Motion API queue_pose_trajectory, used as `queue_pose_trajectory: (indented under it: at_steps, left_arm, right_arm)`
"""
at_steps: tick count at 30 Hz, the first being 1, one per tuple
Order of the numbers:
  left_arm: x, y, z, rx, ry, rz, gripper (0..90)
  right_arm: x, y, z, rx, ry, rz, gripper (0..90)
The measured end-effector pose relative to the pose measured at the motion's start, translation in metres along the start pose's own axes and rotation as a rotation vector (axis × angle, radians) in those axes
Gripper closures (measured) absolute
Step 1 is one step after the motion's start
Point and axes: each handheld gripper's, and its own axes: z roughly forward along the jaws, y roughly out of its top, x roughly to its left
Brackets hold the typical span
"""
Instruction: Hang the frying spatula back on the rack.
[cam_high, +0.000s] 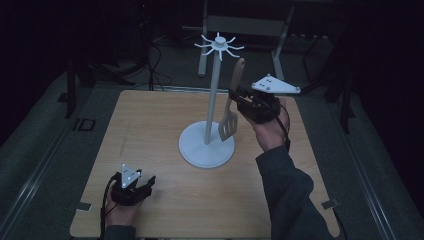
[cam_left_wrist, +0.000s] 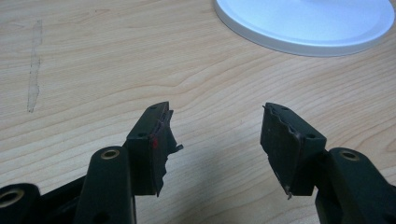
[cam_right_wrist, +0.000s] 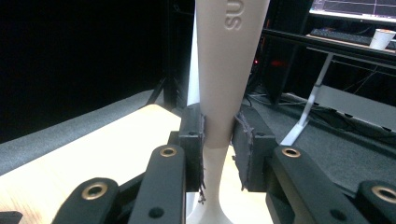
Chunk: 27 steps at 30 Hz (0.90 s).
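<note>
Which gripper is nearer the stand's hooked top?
Right. The right gripper, gripping the spatula, is raised beside the stand; the left gripper rests open near the table's front edge.

Dim high view, black surroundings, brighter gripper views, soft focus

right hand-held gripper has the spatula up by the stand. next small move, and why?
Probably lift it a little and carry it toward the hooks. The right hand-held gripper is shut on the spatula at mid-handle, upright, blade down beside the pole. The handle's top end sits just below and to the right of the white stand's hook ring. The left hand-held gripper rests open on the table.
</note>
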Motion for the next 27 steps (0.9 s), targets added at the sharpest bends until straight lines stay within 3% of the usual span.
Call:
queue_pose_trajectory:
  at_steps: [10,19,27]
  left_arm:
    - [0.000,0.000,0.000,-0.001,0.000,-0.001,43.2]
    - [0.001,0.000,0.000,-0.001,0.000,-0.002,43.2]
    - [0.001,0.000,0.000,-0.002,0.000,-0.001,43.1]
  right_arm:
    - [-0.002,0.004,0.005,0.014,-0.008,0.003,74.2]
    - [-0.010,0.008,0.010,0.032,0.014,0.036,74.2]
    - [-0.009,0.011,0.015,0.045,0.024,0.032,74.2]
